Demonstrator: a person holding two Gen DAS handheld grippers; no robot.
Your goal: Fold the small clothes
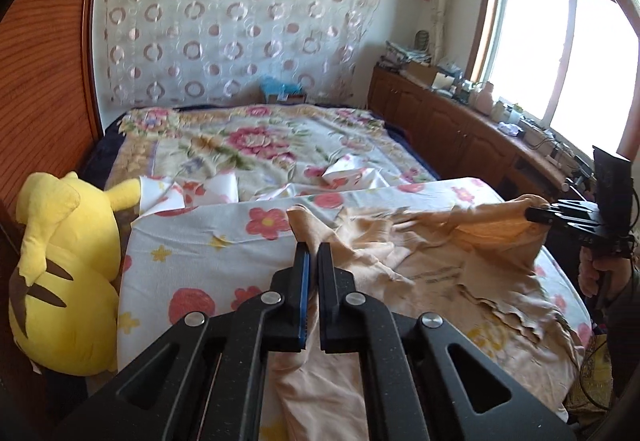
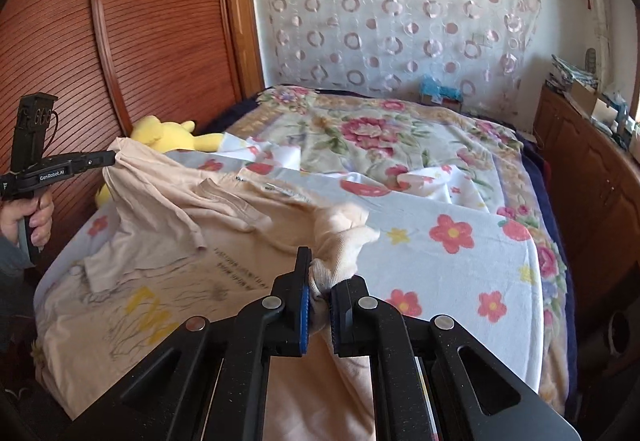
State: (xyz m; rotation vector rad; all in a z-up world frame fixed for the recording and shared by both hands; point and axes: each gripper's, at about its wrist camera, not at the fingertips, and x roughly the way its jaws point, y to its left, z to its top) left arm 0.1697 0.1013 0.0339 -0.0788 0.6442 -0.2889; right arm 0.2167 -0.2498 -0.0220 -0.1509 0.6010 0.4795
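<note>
**Both grippers clamped on the peach shirt, lifted off the flowered sheet**

Left wrist view: the left gripper [image 1: 313,261] has its jaws closed on a bunched edge of the peach shirt [image 1: 460,265], the cloth running up between the pads and out past the tips. The rest of the shirt sags over the flowered sheet [image 1: 208,253], printed side partly showing. Toward the window side of the sheet, the right gripper [image 1: 538,213] pinches another edge and holds it above the sheet, a hand [image 1: 596,273] on its grip. A yellow plush toy [image 1: 64,261] sits just beside the sheet's opposite edge.

Right wrist view: the right gripper [image 2: 318,281] is shut on a thick wad of the shirt, lumped between the pads. Across the sheet, near the plush toy, the left gripper [image 2: 108,157] holds the far edge raised, fabric stretched between the two.

Risks, as I judge them: the right grip looks like a bundle and not a clean corner, so layers could slip unevenly and the fold land crooked. Pulling the two holds further apart might tug cloth from the thinner left pinch. The dragging middle could also rumple the sheet beneath.
</note>
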